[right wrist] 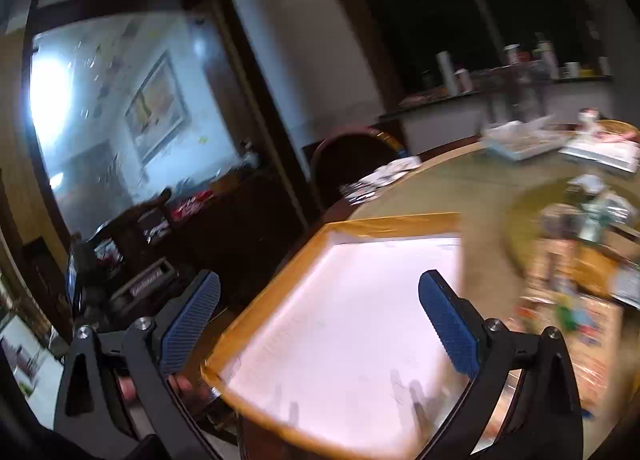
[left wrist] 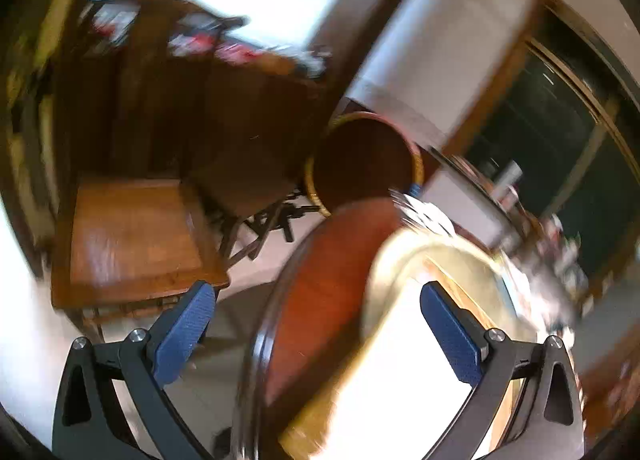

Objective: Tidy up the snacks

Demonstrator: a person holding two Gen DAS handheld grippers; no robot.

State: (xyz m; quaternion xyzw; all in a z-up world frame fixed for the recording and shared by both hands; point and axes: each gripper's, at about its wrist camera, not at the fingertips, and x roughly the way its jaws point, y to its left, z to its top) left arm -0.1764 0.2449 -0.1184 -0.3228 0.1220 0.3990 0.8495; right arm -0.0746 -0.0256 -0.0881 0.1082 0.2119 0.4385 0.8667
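Snacks (blurred) lie right of open right claw.

Round table — white board (snacks).

Dim room, heavy motion blur, fisheye bend at the edges.
The board glares white; a window blows out.

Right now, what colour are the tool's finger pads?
Blue, ribbed pads on black arms; clearest in the right wrist view.
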